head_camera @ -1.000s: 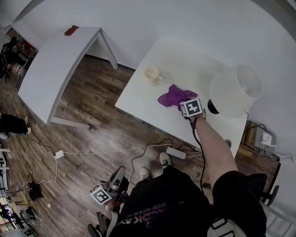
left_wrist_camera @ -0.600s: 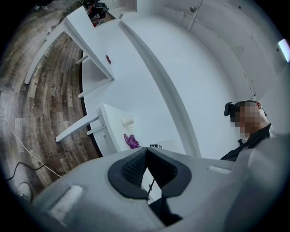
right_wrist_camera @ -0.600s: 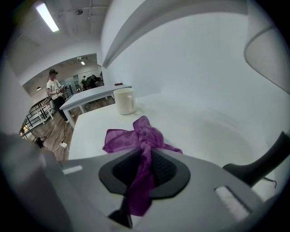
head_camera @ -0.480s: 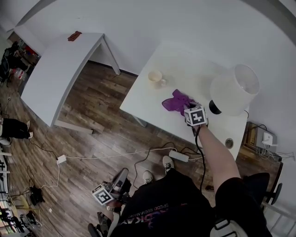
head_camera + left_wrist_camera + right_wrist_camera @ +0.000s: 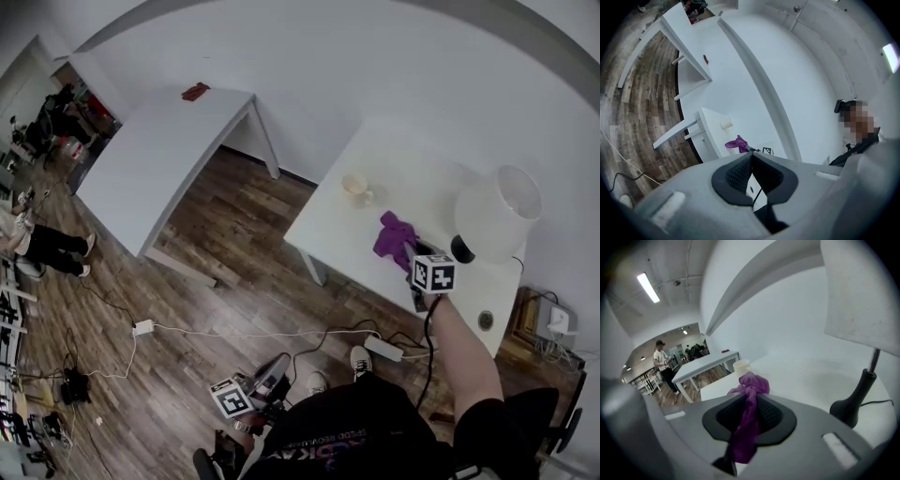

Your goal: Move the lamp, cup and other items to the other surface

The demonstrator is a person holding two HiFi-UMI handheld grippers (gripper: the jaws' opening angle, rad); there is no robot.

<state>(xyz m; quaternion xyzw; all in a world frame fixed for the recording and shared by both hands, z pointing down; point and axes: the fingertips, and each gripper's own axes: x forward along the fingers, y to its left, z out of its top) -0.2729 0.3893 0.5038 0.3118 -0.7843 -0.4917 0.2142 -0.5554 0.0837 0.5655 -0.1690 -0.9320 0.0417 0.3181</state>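
You had two white tables (image 5: 159, 150), one cream cup (image 5: 355, 187), one white-shaded lamp (image 5: 497, 214) and one crumpled purple cloth (image 5: 394, 239). Your right gripper (image 5: 750, 416) pinched the bunched, drooping cloth right of centre, over the right-hand table. Your left gripper (image 5: 751, 161) was closed and empty at the lower middle.

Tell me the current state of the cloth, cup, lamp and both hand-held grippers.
right hand-held gripper: shut on the purple cloth
left hand-held gripper: shut, empty
purple cloth: bunched, pinched between the jaws
cup: upright on the table, untouched
lamp: upright on the table
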